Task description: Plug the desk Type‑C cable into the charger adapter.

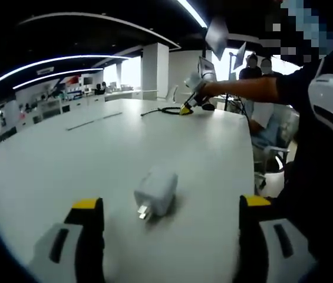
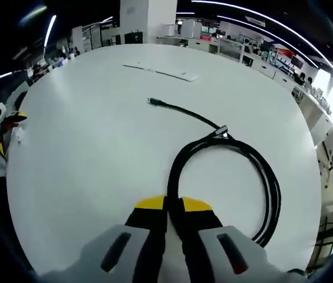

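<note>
White charger adapter (image 1: 156, 193) on the surface (image 1: 66, 159), between the released left hand-held gripper (image 1: 171, 213) jaws; coiled Type-C cable (image 2: 225, 159), well beyond the adapter, clenched by right hand-held gripper (image 2: 174, 204); advisable regrasp near plug (image 2: 152, 102).

An open-plan office. Long curved ceiling light strips (image 1: 54, 61) run over rows of desks (image 2: 254, 56) and a white pillar (image 1: 154, 68), and a large white meeting table (image 1: 95, 153) stands in front.

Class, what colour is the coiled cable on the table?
Black. The cable shows best in the right gripper view, looped on the white table.
</note>
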A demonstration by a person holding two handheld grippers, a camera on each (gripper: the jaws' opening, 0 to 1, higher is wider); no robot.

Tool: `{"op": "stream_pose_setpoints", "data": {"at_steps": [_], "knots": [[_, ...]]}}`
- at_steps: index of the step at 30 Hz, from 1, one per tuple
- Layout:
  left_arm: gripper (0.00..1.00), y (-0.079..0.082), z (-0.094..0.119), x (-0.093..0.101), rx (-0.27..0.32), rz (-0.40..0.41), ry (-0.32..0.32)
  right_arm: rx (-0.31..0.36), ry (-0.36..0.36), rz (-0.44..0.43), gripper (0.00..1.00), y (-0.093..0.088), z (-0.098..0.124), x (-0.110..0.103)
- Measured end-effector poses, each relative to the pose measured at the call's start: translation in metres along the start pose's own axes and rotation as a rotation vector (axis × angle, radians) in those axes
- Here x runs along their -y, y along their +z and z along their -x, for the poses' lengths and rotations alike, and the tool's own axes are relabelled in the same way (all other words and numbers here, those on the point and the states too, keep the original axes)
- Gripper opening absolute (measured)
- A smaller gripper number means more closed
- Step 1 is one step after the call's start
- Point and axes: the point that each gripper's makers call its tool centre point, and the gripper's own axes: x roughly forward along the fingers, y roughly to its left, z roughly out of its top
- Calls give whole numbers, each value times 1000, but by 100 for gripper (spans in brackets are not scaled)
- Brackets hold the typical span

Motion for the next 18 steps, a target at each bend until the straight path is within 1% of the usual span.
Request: {"op": "stream_pose_setpoints", "data": {"at_steps": [3,4,5,10,11,12,17,18], "knots": [[95,2,1,0,4,-6,1,-5,-21,45,5,2,-2,3],[95,3,1,0,5,-7,1,-12,-29,60,3,2,-1,5],[95,4,2,0,6,-8,1,-18,-37,74,3,2,-1,6],[95,5,4,1,11,-13,3,-17,-51,102,3,6,-1,13],[95,4,4,1,10,-12,3,-17,-53,101,3,7,-1,16],[95,3,4,1,7,-12,5,-16,-55,101,3,6,0,12],[95,4,4,2,11,-12,4,-22,-36,64,3,6,0,12],[95,3,4,1,11,-10,4,-27,-28,43,4,6,0,12]]}}
